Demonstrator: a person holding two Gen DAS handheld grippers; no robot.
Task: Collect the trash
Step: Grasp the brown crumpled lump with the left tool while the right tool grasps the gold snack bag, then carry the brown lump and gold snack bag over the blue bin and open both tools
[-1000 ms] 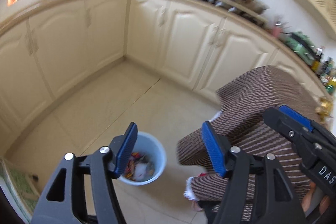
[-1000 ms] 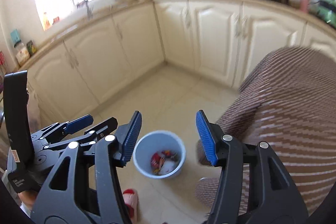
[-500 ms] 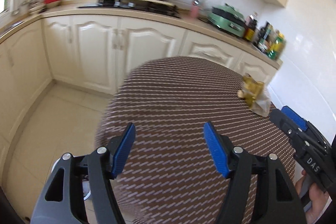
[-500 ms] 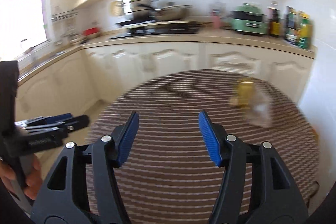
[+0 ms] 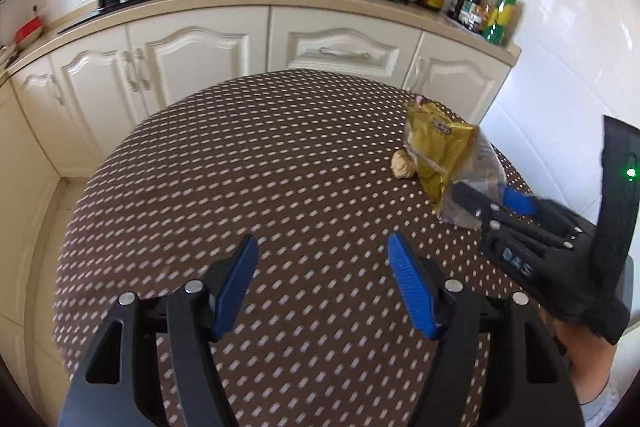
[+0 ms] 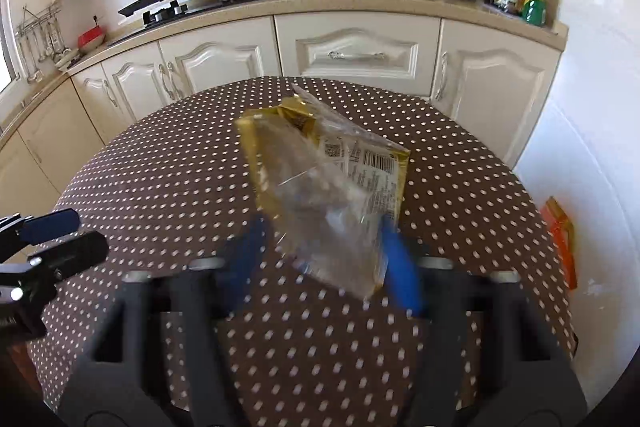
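Right gripper [image 6: 320, 259] jaws wide, blurred, now straddling near end of wrapper [image 6: 324, 187], not yet closed. Left gripper [image 5: 320, 287] wide, empty over table [image 5: 200, 187]. Both swung from floor bin a second ago. Paper ball [image 5: 403, 165] beside wrapper. Grasp looks next.

The black plastic left tongs [image 5: 322, 285] carry ribbed blue pads [image 5: 412, 291] and silver screws; the matching right tongs [image 5: 486, 197] show white lettering, a green light, bare skin beneath.
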